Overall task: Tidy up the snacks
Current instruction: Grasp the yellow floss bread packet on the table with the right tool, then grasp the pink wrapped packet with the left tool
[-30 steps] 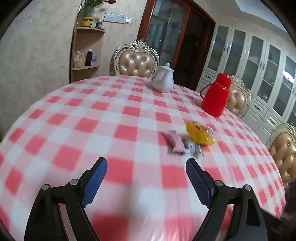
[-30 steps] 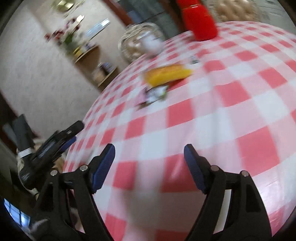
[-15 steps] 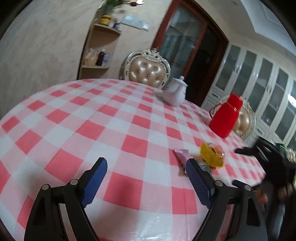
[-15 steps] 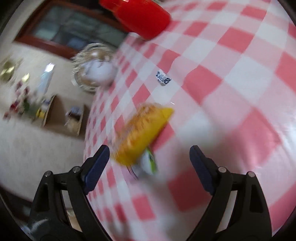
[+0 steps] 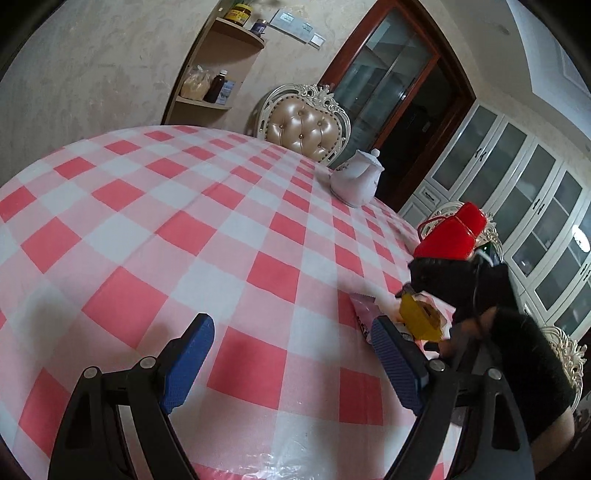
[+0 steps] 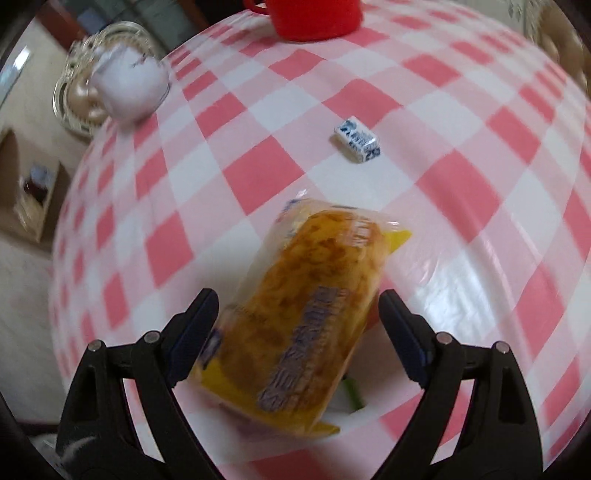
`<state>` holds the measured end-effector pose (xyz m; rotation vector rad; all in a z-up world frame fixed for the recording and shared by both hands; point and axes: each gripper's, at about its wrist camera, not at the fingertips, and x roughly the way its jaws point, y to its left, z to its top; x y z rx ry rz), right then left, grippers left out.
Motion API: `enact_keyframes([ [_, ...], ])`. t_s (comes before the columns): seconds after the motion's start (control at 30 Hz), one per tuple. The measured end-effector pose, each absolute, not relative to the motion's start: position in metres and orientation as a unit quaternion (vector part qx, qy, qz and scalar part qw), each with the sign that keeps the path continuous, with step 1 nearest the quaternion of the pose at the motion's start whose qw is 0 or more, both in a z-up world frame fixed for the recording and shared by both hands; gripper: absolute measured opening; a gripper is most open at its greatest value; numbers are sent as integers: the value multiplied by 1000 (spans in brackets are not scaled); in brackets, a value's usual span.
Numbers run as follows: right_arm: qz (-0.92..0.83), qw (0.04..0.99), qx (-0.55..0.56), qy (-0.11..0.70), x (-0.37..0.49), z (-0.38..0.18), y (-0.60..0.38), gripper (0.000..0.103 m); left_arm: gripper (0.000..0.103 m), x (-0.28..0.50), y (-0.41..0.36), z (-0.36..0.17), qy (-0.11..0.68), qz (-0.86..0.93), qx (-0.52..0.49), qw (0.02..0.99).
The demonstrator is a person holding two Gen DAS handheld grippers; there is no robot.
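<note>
At a round table (image 5: pixel 229 236) covered in a red-and-white checked cloth, the right tool (image 6: pixel 295 314) hangs with its blue-padded fingers spread wide on either side of a yellow snack packet (image 6: pixel 306 299), the pads close to the wrapper but not pressed against it. The packet lies slanted across the cloth, with part of a green-edged wrapper (image 6: pixel 352 393) showing beneath its near end. A small blue-and-white wrapped candy (image 6: pixel 357 139) sits apart, farther out on the table, toward a red jug (image 6: pixel 314 16) and a white teapot (image 6: pixel 129 83). From the other side, the left tool (image 5: pixel 291 363) hovers over bare cloth, likewise open and holding nothing; a pink packet (image 5: pixel 364 314) lies just beside its right finger, next to the yellow one, where the dark body of the right tool reaches in. A tufted chair (image 5: pixel 306 127) stands behind the table.
</note>
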<state>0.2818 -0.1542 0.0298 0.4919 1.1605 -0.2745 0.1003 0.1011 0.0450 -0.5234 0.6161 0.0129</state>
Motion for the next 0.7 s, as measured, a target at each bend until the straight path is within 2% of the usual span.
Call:
enact_keyframes([
  [0.03,-114,803,227,539,276,29,-161,67,88,101,100,45,300,6,-249,921],
  [0.07,-109,809,221,533,269,31,-167,54,88,101,100,46,301,5,-245,922],
  [0.4,56,857,286,425,95,30,-246,52,88,112,79,34,341,-34,-217,914],
  [0.57,68,878,258,397,66,30,-245,52,88,111,61,33,350,-57,-185,917],
  [0.7,64,881,285,372,59,25,-243,52,88,117,52,30,357,-69,-185,913],
])
